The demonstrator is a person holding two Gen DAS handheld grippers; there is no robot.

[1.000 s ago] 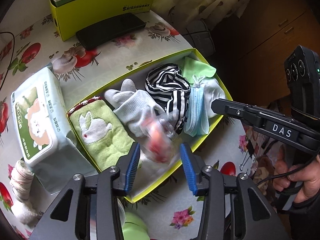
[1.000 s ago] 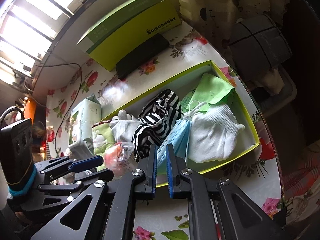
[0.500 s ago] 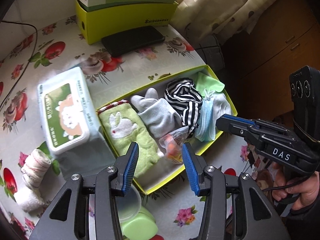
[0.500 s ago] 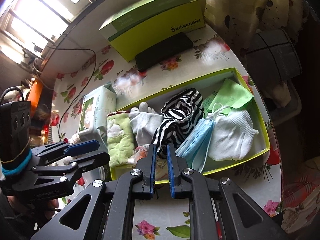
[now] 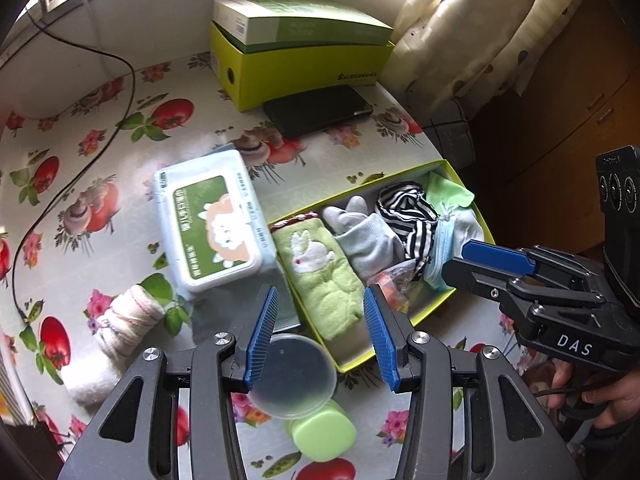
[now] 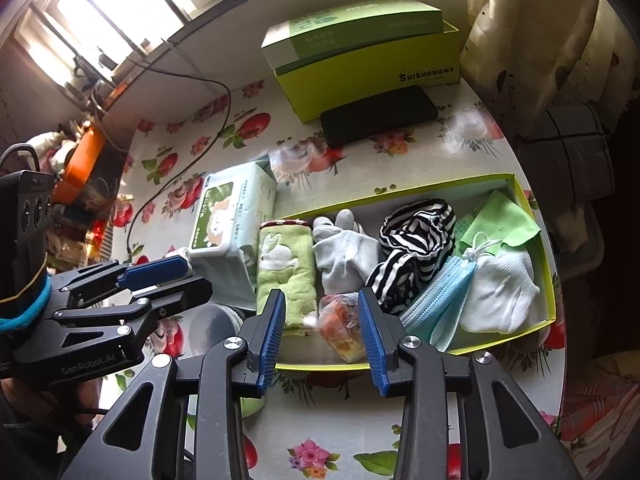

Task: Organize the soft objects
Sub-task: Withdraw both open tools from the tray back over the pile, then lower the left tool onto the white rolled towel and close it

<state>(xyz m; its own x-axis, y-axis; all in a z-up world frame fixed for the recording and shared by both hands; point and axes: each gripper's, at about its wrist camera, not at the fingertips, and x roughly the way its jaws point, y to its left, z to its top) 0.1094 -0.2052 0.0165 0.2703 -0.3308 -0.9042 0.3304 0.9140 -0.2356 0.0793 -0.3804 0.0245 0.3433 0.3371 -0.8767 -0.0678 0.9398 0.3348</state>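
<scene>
Flowered oilcloth covers the table (image 5: 72, 168), with a window behind and a spotted curtain (image 5: 472, 32) at the far corner.

Both grippers hang empty above the near edge. The left gripper (image 5: 322, 334) has its jaws spread wide; between them, below, lie the near end of the green towel (image 5: 320, 276) and a clear round lid (image 5: 294, 376) that sits on a green cup (image 5: 326, 436). The right gripper (image 6: 322, 334) is spread as well, and the small plastic bag (image 6: 340, 326) lies in the gap between its jaws, in the near part of the tray (image 6: 516, 188).

The tray is a shallow yellow-green box lid whose long axis runs left to right along the near edge of the table. Inside it, left to right in the right wrist view: the towel with its rabbit patch, rolled, long axis running away from the gripper; grey gloves (image 6: 346, 252), fingers pointing away; a striped cloth (image 6: 416, 256) in a heap; a blue mask (image 6: 440, 300) lying slantwise; white socks (image 6: 500, 292); and a green cloth (image 6: 506, 220) in the far right corner.

The bag's contents are hard to make out — orange and red bits through crumpled film. The striped cloth and mask cover part of the tray floor, and the near wall is partly hidden by the right gripper.

Just left of the tray stands a pack of wipes (image 5: 210, 216), touching the towel's side of the tray. A white bandage roll (image 5: 124, 320) lies further left. At the far edge sit a phone (image 5: 318, 110) and a yellow box (image 5: 304, 60) — a smaller green box stacked on top.
</scene>
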